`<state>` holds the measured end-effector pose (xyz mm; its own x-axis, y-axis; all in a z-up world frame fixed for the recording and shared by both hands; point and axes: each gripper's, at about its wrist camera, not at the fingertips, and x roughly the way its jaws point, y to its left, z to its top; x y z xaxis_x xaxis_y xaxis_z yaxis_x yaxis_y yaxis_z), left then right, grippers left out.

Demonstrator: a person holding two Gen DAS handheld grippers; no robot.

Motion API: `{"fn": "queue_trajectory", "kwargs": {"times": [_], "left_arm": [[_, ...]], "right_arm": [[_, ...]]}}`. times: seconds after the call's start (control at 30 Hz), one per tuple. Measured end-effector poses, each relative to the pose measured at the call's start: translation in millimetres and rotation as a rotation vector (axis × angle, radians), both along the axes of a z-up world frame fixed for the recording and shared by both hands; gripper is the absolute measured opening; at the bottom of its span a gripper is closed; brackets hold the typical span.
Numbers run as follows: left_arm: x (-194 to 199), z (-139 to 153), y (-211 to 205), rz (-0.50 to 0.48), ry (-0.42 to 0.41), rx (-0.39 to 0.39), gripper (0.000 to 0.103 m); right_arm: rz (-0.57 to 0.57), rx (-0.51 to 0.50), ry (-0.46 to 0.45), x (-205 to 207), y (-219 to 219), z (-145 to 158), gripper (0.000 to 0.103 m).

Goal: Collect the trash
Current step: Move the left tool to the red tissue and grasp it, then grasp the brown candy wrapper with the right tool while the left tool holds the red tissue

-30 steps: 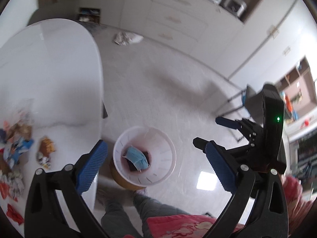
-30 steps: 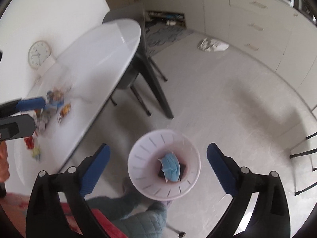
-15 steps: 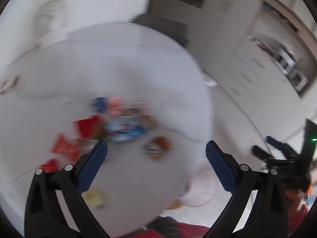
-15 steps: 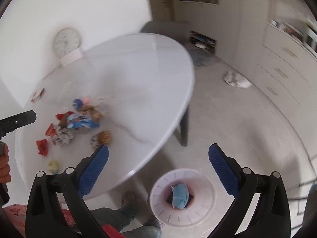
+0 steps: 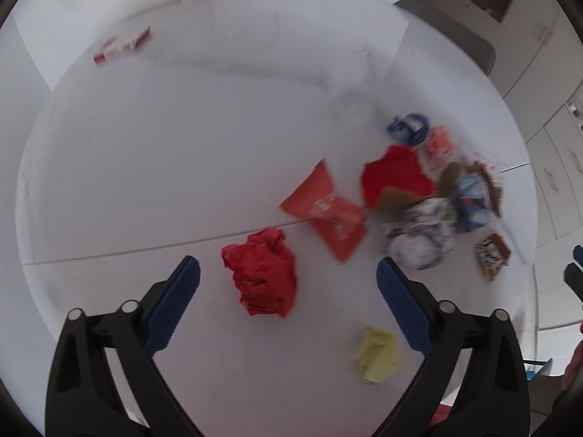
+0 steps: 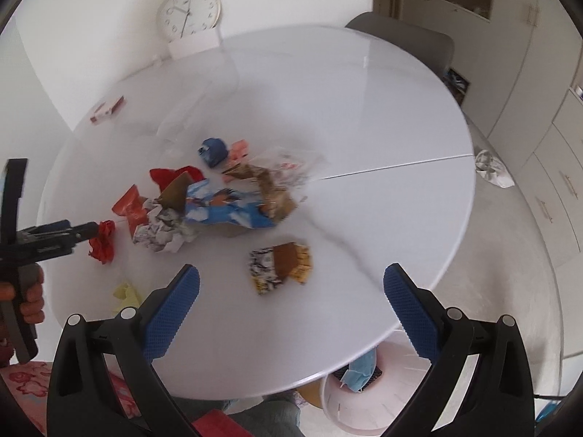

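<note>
Hovering released over the desk [image 5: 145, 182], the left gripper [image 5: 288, 313] framed a crumpled red paper [image 5: 262, 273] between its spread fingers; the right gripper [image 6: 291, 306] was likewise released.

Round table [image 6: 364, 116]: glossy white top, smooth, faint grey marble veining. Red paper ball [image 5: 263, 272]: matt, crumpled. Red wrapper [image 5: 326, 211]: shiny foil-like film. Blue snack bag [image 6: 226, 209]: glossy printed plastic. Gripper pads [image 6: 171, 313]: blue textured rubber on matt black plastic arms.
</note>
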<state>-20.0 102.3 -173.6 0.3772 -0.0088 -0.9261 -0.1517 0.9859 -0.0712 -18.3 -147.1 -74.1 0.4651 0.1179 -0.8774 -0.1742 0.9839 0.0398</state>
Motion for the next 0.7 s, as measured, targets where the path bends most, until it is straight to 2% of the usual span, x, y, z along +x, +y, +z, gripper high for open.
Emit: {"fn": "queue_trajectory", "kwargs": {"times": [0.1, 0.17, 0.27, 0.4, 0.5, 0.7], "left_arm": [[5, -20, 2, -0.008, 0.031, 0.004, 0.074], [8, -32, 3, -0.028, 0.063, 0.018, 0.057], [10, -45, 7, -0.037, 0.109, 0.018, 0.041], [10, -46, 15, -0.022, 0.106, -0.021, 0.037], [11, -43, 18, -0.021, 0.093, -0.024, 0.036], [6, -17, 24, -0.04, 0.026, -0.071, 0.036]], "right_arm": [[0.01, -0.011, 0.006, 3, 10, -1, 0.1], [0.006, -0.017, 0.013, 5, 13, -3, 0.1], [-0.008, -0.024, 0.025, 10, 14, -6, 0.1], [-0.035, -0.029, 0.043, 14, 11, -14, 0.1], [-0.08, -0.029, 0.093, 20, 4, -33, 0.1], [-0.193, 0.003, 0.169, 35, -5, -66, 0.1]]}}
